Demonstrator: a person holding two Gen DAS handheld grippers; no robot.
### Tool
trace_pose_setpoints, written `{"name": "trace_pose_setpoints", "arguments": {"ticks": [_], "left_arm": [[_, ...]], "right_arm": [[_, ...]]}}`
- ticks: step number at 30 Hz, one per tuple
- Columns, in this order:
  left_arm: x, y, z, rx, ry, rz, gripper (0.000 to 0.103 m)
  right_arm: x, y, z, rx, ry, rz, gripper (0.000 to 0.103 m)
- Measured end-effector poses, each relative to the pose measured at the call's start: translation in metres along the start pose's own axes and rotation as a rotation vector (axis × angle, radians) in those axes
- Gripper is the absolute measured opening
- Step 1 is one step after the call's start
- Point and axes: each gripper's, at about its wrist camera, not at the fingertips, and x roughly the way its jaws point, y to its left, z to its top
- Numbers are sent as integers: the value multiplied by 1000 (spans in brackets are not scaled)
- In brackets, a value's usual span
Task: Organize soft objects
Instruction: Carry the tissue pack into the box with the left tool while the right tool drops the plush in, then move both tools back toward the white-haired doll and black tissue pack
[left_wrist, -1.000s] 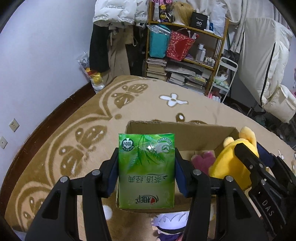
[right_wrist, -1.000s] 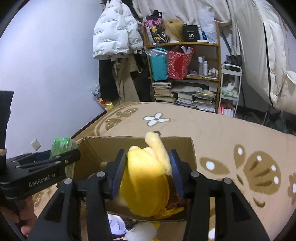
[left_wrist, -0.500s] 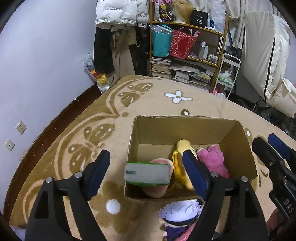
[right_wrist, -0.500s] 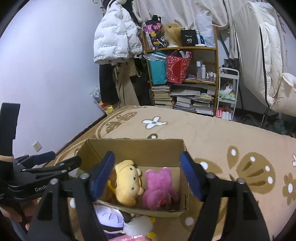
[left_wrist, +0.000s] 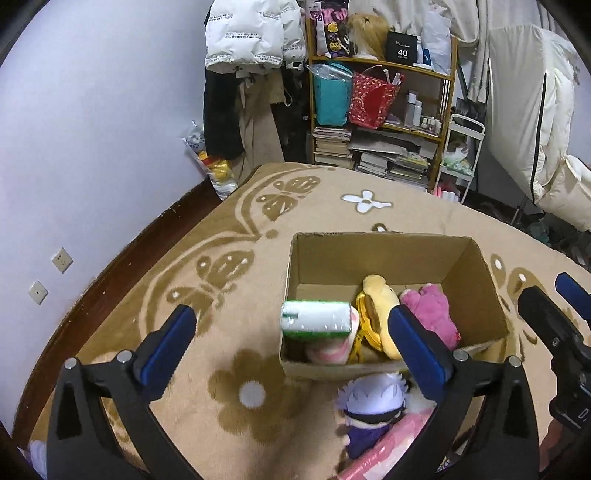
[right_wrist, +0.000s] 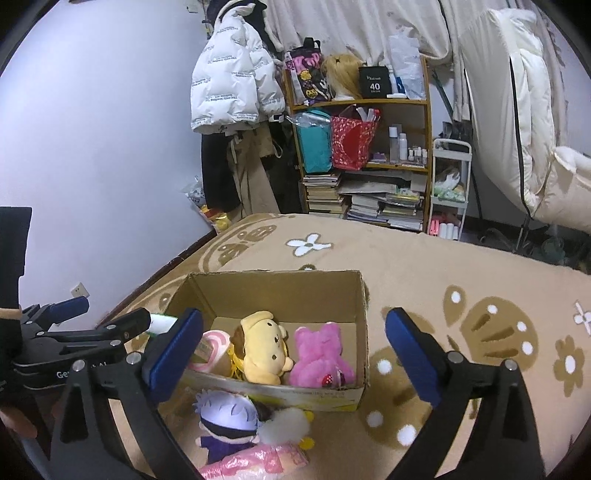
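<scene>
An open cardboard box (left_wrist: 476, 266) (right_wrist: 362, 295) stands on the carpet. Inside lie a yellow dog plush (left_wrist: 376, 317) (right_wrist: 264, 345), a pink plush (left_wrist: 430, 314) (right_wrist: 319, 354) and a pink-and-white roll plush (right_wrist: 212, 349). A green tissue pack (left_wrist: 316, 319) is at the box's left end, above the roll plush; only its white edge (right_wrist: 162, 324) shows in the right wrist view. My left gripper (left_wrist: 291, 349) is open and empty above the box's near left corner. My right gripper (right_wrist: 293, 350) is open and empty above the box.
A white-haired doll in purple (left_wrist: 373, 406) (right_wrist: 227, 421), a white fluffy toy (right_wrist: 286, 426) and a pink packet (right_wrist: 255, 461) lie in front of the box. A crowded bookshelf (left_wrist: 384, 122), hanging coats (right_wrist: 236, 85) and a white cart (right_wrist: 450, 188) stand at the far wall.
Both grippers opened and pulled back. The left one let go of the green tissue pack and the right one let go of the yellow plush; both now sit at the box.
</scene>
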Motion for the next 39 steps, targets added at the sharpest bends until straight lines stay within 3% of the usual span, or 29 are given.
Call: {"name": "trace_pose_setpoints", "arguments": {"ticks": [21,39], "left_arm": [[-53,1,-35,38,22,-54,103],[-32,-14,-69,78,115,-81,103]], "right_arm": [[-50,10,-29,13,25,30,103],[-30,-26,-79,192,190,29,100]]}}
